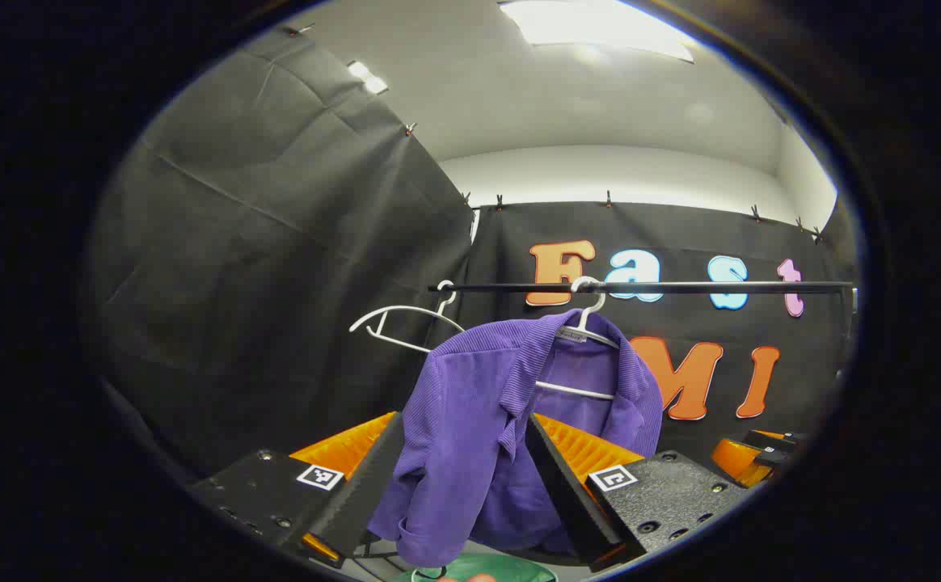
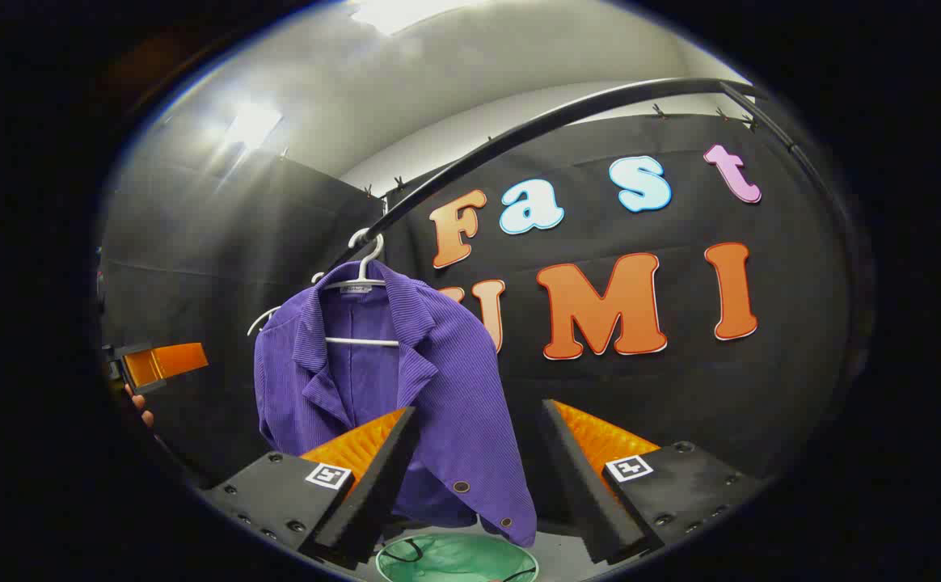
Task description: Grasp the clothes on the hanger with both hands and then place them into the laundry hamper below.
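A purple ribbed jacket (image 1: 470, 404) hangs on a white hanger (image 1: 592, 311) from a black rail (image 1: 681, 285). My left gripper (image 1: 464, 420) is open in front of the jacket, which shows through the gap between its fingers. In the right gripper view the jacket (image 2: 406, 372) hangs at centre left, and my right gripper (image 2: 478, 408) is open facing its right front panel. The left gripper (image 2: 159, 364), with a hand behind it, sits off to the jacket's left and apart from it. A green laundry hamper (image 2: 454, 559) stands below the jacket.
An empty white hanger (image 1: 398, 323) hangs at the rail's left end. Black cloth walls close in the back and the left side. The right gripper (image 1: 753, 453) shows at the far right of the left gripper view. The hamper's rim (image 1: 478, 570) peeks in at the bottom.
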Demonstrator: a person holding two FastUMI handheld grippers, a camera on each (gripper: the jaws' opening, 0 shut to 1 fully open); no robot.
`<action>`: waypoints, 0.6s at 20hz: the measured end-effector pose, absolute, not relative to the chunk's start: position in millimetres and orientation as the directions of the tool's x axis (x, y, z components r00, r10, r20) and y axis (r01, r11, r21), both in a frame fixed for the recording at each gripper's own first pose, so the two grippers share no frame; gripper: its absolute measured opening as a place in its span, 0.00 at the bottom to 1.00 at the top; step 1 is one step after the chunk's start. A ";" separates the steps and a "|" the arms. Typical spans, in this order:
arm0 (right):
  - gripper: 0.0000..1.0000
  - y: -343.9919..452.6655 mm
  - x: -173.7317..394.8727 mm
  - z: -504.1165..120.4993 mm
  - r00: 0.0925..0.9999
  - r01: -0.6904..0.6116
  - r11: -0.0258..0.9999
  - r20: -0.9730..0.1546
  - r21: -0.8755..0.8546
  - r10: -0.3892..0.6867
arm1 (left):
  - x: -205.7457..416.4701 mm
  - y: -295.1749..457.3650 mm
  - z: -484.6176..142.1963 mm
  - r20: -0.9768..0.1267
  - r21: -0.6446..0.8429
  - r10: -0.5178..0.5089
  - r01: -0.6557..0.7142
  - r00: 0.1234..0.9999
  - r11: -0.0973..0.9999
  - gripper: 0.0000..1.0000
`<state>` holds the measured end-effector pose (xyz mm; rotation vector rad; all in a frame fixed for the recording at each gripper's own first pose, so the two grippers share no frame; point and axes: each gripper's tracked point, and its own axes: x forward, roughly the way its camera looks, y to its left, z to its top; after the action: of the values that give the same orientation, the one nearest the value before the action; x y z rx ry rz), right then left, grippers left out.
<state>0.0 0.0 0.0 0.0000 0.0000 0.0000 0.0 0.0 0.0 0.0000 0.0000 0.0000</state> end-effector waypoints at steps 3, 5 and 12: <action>0.99 -3.1 10.3 -14.5 1.000 -0.015 0.999 -0.013 0.036 0.015 | 13.3 -28.5 -26.1 -0.056 -0.018 -0.049 0.048 0.997 0.999 0.95; 0.99 -6.2 25.0 -25.7 1.000 -0.003 0.999 -0.028 0.039 0.004 | 30.0 -32.9 -40.4 -0.073 -0.015 -0.041 0.040 0.997 0.999 0.92; 0.99 -13.3 53.0 -24.2 0.999 0.015 0.999 -0.031 -0.037 -0.016 | 65.3 -53.3 -62.0 -0.104 -0.028 -0.100 0.098 0.989 0.995 0.95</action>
<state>53.0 -13.3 -24.2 -0.0369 0.0312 -0.0155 65.3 -53.3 -62.0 -0.0225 0.1060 -0.0992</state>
